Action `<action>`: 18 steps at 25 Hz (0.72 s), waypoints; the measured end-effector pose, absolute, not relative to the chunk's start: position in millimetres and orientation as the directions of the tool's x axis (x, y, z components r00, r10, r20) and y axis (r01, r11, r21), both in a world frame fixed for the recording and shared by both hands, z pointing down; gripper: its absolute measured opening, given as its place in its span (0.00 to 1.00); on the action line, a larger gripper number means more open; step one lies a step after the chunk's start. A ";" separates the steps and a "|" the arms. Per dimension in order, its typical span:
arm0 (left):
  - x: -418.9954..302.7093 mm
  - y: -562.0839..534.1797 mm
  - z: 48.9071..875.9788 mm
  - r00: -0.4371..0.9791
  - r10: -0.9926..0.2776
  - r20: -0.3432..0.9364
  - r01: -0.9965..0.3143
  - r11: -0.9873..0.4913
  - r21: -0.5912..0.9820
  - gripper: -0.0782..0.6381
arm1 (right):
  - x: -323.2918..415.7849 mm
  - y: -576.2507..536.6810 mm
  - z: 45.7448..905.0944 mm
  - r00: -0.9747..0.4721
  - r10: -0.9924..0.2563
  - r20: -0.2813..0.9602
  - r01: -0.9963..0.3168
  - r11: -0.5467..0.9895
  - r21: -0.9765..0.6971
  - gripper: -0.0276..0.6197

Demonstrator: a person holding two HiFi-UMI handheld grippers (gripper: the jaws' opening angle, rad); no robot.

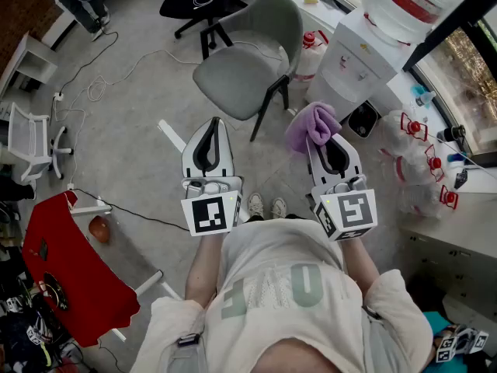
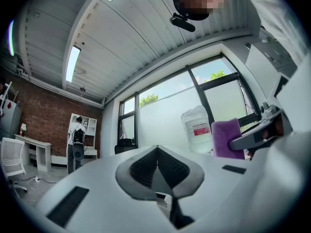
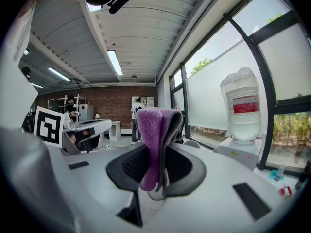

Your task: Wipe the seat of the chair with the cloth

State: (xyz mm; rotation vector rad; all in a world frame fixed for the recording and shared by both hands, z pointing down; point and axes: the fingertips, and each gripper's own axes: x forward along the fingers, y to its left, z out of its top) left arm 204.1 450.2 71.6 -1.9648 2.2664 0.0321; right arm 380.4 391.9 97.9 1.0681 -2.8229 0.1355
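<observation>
Right now, closest to me, my left gripper [image 1: 212,129] is clenched with nothing in it. Its two jaws press flat together in the left gripper view. Beside it, my right gripper [image 1: 326,141] is squeezing the purple cloth [image 1: 311,125], which sticks up out of the jaws in a floppy bunch. Both grippers are up in the air in front of my body, well apart from the chair [image 1: 260,41]. A bit farther off, that grey chair stands on the floor [image 1: 140,107]. Its seat [image 1: 233,84] is bare, so I think the wiping has not started yet. Just past the chair's right edge is a white water cooler [image 1: 353,64] with a big bottle [image 1: 400,2] on top. Some things could go wrong. The jaws seem to pinch only a fold of the cloth, so hard rubbing could tug it loose and drop it on the floor. If I push hard on the front edge of the seat, the chair might slide away on its thin legs. A wide swipe off the right edge could also bump the cooler.
</observation>
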 end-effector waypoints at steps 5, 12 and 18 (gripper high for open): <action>196.1 457.4 61.3 -0.154 -0.977 -0.149 -0.983 0.166 -0.074 0.13 | 380.0 388.8 101.9 -0.739 -0.656 0.153 -0.667 0.744 -0.037 0.17; 184.7 473.3 62.2 -0.159 -0.974 -0.161 -0.980 0.175 -0.095 0.13 | 376.2 391.5 102.6 -0.739 -0.655 0.160 -0.665 0.746 -0.018 0.17; 161.4 484.6 75.7 -0.204 -0.969 -0.138 -0.975 0.214 -0.063 0.13 | 368.6 388.4 99.3 -0.734 -0.663 0.146 -0.674 0.738 -0.033 0.17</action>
